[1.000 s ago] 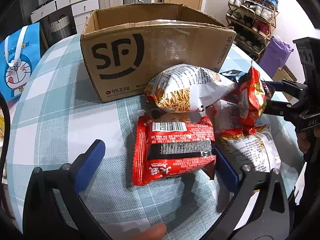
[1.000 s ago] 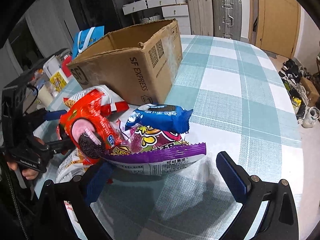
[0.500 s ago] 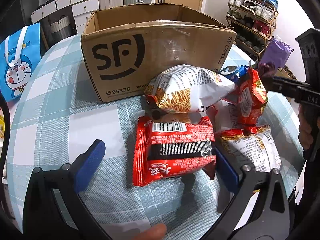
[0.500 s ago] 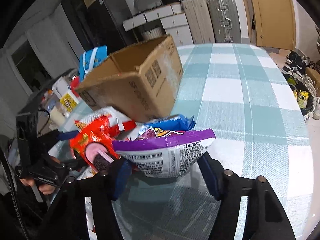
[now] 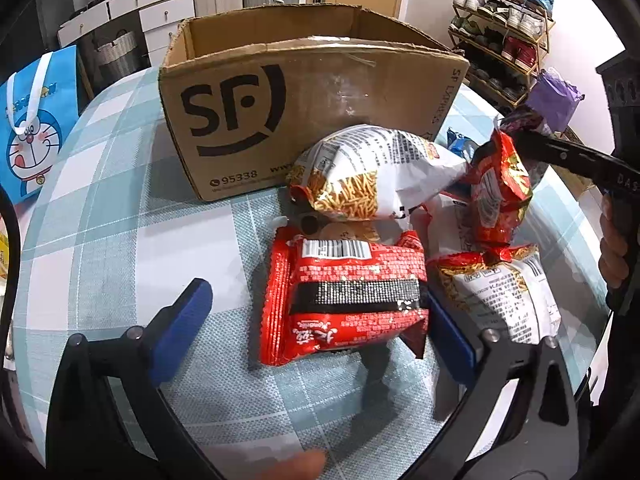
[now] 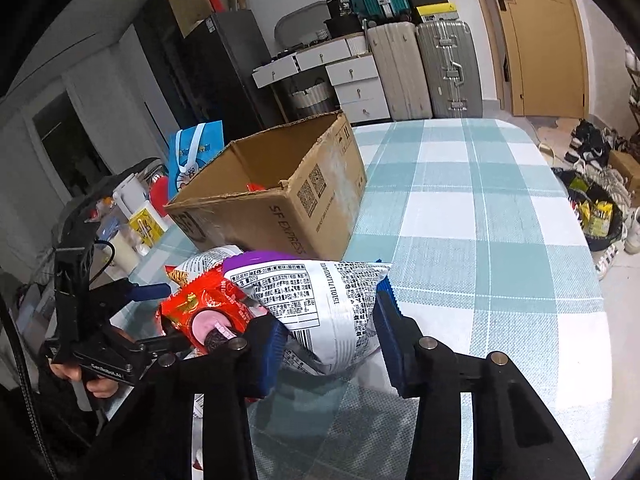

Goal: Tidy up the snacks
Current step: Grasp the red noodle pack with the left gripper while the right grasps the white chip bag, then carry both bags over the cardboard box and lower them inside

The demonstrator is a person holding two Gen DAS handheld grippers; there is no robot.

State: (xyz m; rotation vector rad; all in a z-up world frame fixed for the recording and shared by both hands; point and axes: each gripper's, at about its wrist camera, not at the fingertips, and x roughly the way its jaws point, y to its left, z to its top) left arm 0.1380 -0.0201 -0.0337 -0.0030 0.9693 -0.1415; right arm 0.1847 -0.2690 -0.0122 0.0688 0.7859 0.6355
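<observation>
A lived-in home. The bench point(image 6: 480, 208) wears a teal-and-white checked cloth. Beyond it, at twelve o'clock, suitcases point(image 6: 424, 68) stand beside white drawers point(image 6: 352, 80); at one o'clock, a wooden door point(image 6: 536, 36). In the left view, a shoe rack point(image 5: 500, 28) fills two o'clock.

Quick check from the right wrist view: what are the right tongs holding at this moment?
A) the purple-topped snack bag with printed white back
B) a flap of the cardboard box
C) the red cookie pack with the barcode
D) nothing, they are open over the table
A: the right tongs are shut on the purple-topped snack bag, with a blue pad pressed against each of its sides.
</observation>
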